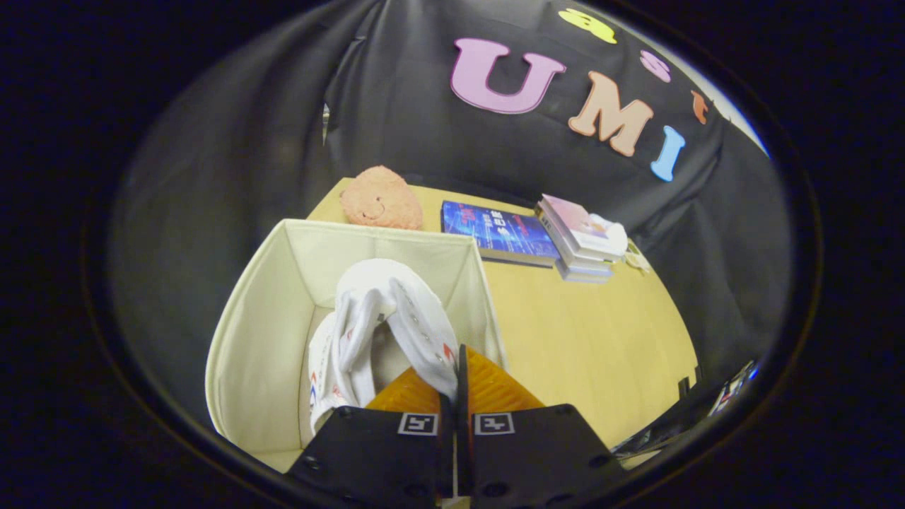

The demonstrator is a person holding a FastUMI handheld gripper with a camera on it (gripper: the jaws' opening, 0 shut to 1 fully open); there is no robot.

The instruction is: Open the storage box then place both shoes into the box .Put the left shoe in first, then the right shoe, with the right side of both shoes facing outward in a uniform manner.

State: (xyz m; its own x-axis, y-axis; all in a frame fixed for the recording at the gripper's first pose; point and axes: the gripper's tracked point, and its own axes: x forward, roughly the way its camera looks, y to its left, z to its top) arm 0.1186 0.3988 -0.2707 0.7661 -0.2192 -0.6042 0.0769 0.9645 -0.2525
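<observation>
The gripper (458, 385) is seen nearest, its two fingers drawn together so that only a thin slit is left between them. The upper edge of a white sneaker with small red and blue marks (403, 322) is pinched in that slit, both fingers pressing on it, so the jaws are closed on the shoe.

The held sneaker is suspended inside an open cream fabric storage box with soft upright walls (254, 339), its opening and white tongue turned up toward the camera. Just beside it, on the side toward the box's left wall, a second white sneaker with the same red and blue marks (324, 385) is seen lower in the box, lying partly under the first; whether the two touch cannot be told. Which shoe is the left one and which the right cannot be told either.

The box stands on a light wooden tabletop (587, 339), whose bare surface stretches away to the right of the fingers.

Beyond the box, near the table's far edge, a round salmon-pink plush toy with a stitched smile (380, 199) is placed just behind the box's back wall. To its right a flat dark blue book (498, 232) is laid on the table, and next to that a small stack of pale books (580, 244) is set, with something white resting against it. The black cloth booth wall (396, 113) closes the scene behind.
</observation>
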